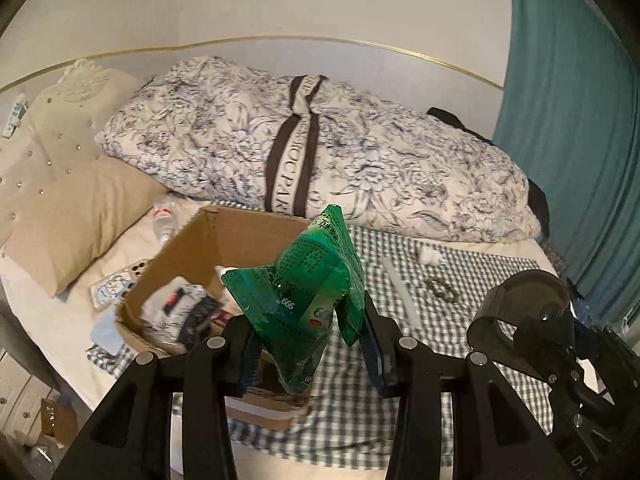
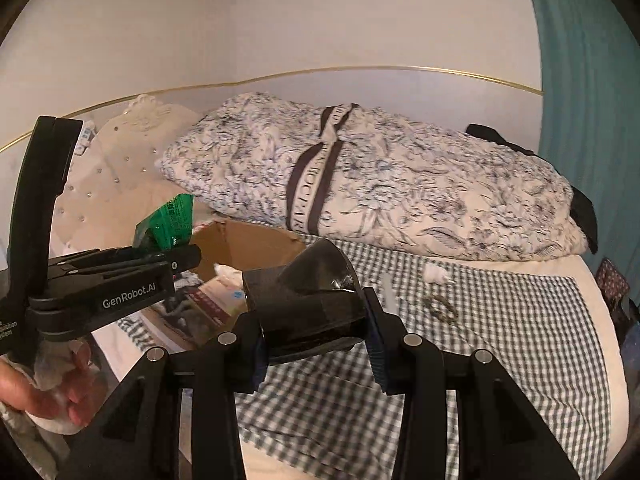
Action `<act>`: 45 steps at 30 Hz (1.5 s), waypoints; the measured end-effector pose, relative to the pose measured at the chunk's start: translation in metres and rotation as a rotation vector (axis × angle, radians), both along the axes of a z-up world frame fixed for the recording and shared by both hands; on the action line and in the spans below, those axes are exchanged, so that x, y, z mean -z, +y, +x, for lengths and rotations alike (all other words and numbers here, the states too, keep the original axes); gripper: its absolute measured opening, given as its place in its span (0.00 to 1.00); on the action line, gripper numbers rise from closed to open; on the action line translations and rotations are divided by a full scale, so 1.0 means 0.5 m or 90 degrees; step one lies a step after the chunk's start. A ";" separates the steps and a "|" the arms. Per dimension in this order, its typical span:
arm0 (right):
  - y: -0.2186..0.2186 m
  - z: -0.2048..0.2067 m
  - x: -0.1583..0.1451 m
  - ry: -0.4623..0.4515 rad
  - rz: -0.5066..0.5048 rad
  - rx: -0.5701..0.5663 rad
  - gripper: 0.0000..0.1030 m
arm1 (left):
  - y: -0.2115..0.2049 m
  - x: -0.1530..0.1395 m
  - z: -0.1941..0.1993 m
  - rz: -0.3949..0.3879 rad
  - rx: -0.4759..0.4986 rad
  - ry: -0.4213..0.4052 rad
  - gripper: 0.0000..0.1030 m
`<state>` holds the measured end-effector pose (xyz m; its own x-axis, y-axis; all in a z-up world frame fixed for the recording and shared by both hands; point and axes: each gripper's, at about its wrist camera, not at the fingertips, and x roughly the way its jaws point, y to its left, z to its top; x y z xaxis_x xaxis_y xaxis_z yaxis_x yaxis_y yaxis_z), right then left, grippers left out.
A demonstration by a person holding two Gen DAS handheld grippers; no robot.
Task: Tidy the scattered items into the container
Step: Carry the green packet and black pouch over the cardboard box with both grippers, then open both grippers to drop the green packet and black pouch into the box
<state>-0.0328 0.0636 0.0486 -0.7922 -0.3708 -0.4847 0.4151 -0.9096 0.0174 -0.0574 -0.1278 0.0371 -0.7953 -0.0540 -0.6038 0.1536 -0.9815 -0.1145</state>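
Between the fingers of the left gripper [image 1: 308, 344], low in the middle of the left wrist view, a crumpled green packet [image 1: 310, 280] is pinched, its printed foil standing up above the pads. Just behind it, left of centre, the cardboard box [image 1: 240, 236] sits open on the bed with packets and papers lying inside. At the lower right of that view the right gripper [image 1: 516, 320] shows from the side, clamped on a dark glossy cup-shaped object [image 1: 524, 300].

Low in the middle of the right wrist view, that same dark object [image 2: 312, 300] is gripped between the right gripper's [image 2: 316, 340] pads, lying on its side. On the checked cloth [image 2: 500, 320] to the right lie a white strip [image 2: 390, 292], a small metal piece [image 2: 440, 306] and a small white bottle [image 2: 436, 272]. Across the upper middle lies a folded floral quilt [image 2: 400, 184].
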 end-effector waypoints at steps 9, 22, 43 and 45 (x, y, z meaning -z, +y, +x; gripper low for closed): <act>-0.130 -0.042 0.020 -0.024 0.010 -0.046 0.39 | -0.118 0.044 -0.032 0.001 -0.039 -0.036 0.42; -0.269 -0.183 0.112 -0.108 0.028 -0.082 0.39 | -0.204 0.154 -0.120 0.003 -0.062 -0.107 0.42; -0.203 -0.237 0.081 -0.059 -0.104 -0.028 0.83 | -0.163 0.180 -0.147 -0.030 -0.050 -0.106 1.00; -0.169 -0.224 0.073 -0.049 -0.106 -0.015 0.83 | -0.144 0.168 -0.136 -0.032 -0.043 -0.097 1.00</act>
<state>-0.1447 -0.0207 0.0121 -0.7450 -0.4690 -0.4743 0.4283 -0.8815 0.1990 -0.1256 -0.1998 -0.0471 -0.6879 -0.1377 -0.7126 0.2317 -0.9721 -0.0358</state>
